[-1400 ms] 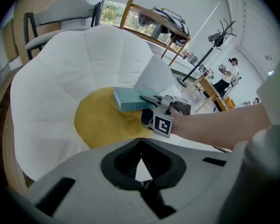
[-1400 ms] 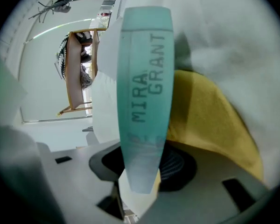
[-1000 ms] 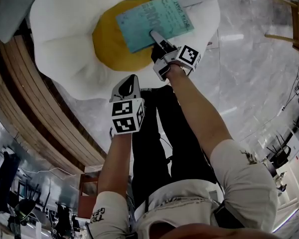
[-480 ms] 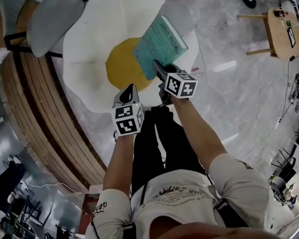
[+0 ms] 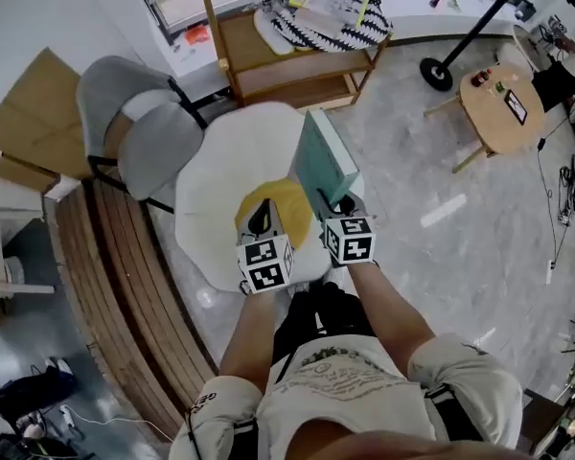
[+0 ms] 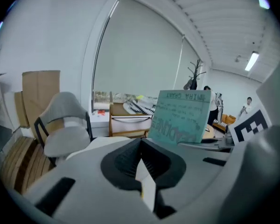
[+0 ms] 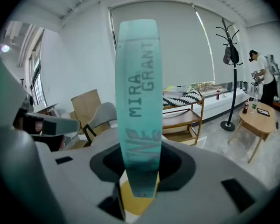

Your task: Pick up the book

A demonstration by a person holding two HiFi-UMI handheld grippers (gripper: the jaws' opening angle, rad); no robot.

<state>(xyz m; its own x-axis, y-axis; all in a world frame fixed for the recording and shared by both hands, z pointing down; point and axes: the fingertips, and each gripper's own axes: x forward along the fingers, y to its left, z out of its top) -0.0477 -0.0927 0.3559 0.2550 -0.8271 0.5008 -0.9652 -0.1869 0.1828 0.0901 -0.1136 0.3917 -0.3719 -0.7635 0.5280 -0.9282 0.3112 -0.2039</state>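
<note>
Right gripper (image 5: 328, 202): jaws clamped on the lower edge of the book (image 5: 321, 159). In the right gripper view the gripper (image 7: 139, 183) pinches the teal volume (image 7: 138, 101) with its spine facing the camera and standing upright; the spine lettering runs vertically.

Left gripper (image 5: 261, 220): jaws pressed together with nothing between them, as its own view confirms (image 6: 142, 171). It sits just beside the right gripper, on its left, apart from the book. From this view the book (image 6: 182, 118) shows its front cover, up and to the right of the jaws.

Book position: held on edge in the air above the egg-shaped cushion (image 5: 220, 185), over the edge of the yellow centre (image 5: 286, 202); no contact with the cushion is visible.

Surroundings: a grey chair (image 5: 144, 132) stands just beyond the cushion on the left, a wooden shelf unit (image 5: 297, 60) behind it, and a round side table (image 5: 503, 103) well apart on the right.
</note>
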